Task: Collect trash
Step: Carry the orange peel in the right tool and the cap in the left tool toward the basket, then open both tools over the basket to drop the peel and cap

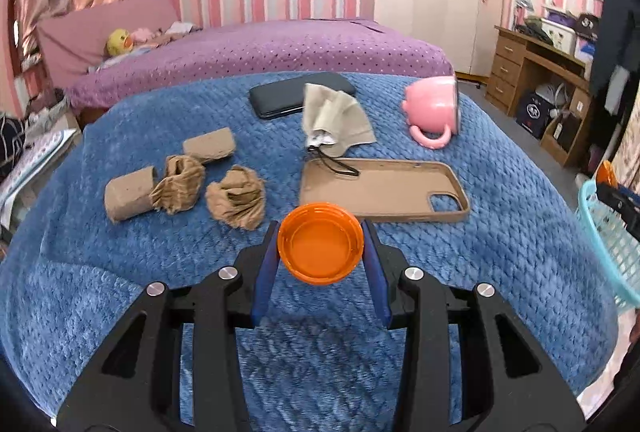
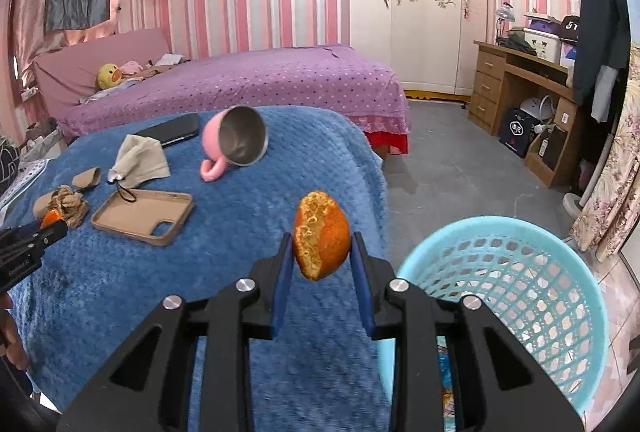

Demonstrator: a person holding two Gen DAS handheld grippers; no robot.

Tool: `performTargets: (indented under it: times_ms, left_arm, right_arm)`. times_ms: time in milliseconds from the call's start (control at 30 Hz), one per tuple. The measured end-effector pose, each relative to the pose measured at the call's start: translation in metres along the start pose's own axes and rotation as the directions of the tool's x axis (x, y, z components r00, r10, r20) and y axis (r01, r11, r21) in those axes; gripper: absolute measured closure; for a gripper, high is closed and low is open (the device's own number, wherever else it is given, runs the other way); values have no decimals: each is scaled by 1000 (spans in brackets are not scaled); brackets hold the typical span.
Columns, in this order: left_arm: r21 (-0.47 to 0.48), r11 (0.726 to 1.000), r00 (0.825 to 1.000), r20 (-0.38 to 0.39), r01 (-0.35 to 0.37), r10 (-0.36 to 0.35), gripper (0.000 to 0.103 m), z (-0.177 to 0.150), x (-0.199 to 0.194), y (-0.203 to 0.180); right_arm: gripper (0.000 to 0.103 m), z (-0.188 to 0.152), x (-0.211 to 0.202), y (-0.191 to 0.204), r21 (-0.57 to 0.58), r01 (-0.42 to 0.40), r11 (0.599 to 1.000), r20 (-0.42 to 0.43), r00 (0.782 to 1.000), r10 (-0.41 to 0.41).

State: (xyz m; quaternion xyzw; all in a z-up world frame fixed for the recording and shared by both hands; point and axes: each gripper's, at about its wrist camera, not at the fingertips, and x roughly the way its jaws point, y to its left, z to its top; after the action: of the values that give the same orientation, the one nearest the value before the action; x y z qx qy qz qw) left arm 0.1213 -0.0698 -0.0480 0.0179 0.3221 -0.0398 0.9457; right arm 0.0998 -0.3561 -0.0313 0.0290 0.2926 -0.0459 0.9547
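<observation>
Over the blue blanket (image 1: 120, 292), left gripper (image 1: 320, 252) clamps an orange cap (image 1: 320, 246), hollow side up, near the front edge. Right gripper (image 2: 322, 252) pinches an orange peel (image 2: 322, 234) past the blanket's right edge, just beside the turquoise basket (image 2: 520, 232).

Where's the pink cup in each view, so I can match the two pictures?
Left wrist view: the pink cup lies on its side at upper right, on the blue blanket, beyond the phone case.
Right wrist view: the pink cup is left of centre in the upper half, its metal mouth facing the camera.
Shared landmark: the phone case, which lies nearer the camera than the cup in both.
</observation>
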Motion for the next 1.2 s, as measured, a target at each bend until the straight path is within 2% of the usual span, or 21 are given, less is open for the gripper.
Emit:
performTargets:
  times_ms: [233, 400, 567, 733, 933, 1200]
  left_arm:
    - [-3, 1000, 1000, 1, 14, -14, 64, -1, 3, -13]
    - [-18, 999, 1000, -9, 27, -27, 64, -3, 8, -25]
    - [23, 999, 999, 7, 40, -41, 64, -4, 5, -47]
    - [24, 998, 998, 1, 58, -58, 64, -8, 1, -63]
    - [42, 995, 996, 1, 88, -88, 64, -7, -5, -98]
    - [112, 984, 988, 42, 141, -147, 64, 4, -21, -151]
  right_arm:
    - [74, -4, 6, -20, 40, 13, 999, -12, 1000, -13]
    - [74, -4, 8, -30, 18, 33, 999, -18, 999, -33]
    - [74, -7, 4, -50, 11, 71, 997, -16, 997, -71]
    - [74, -12, -1, -74, 16, 92, 996, -18, 996, -92]
    - [74, -16, -8, -93, -6, 118, 993, -14, 993, -118]
    - [74, -24, -16, -131, 34, 145, 989, -9, 989, -145]
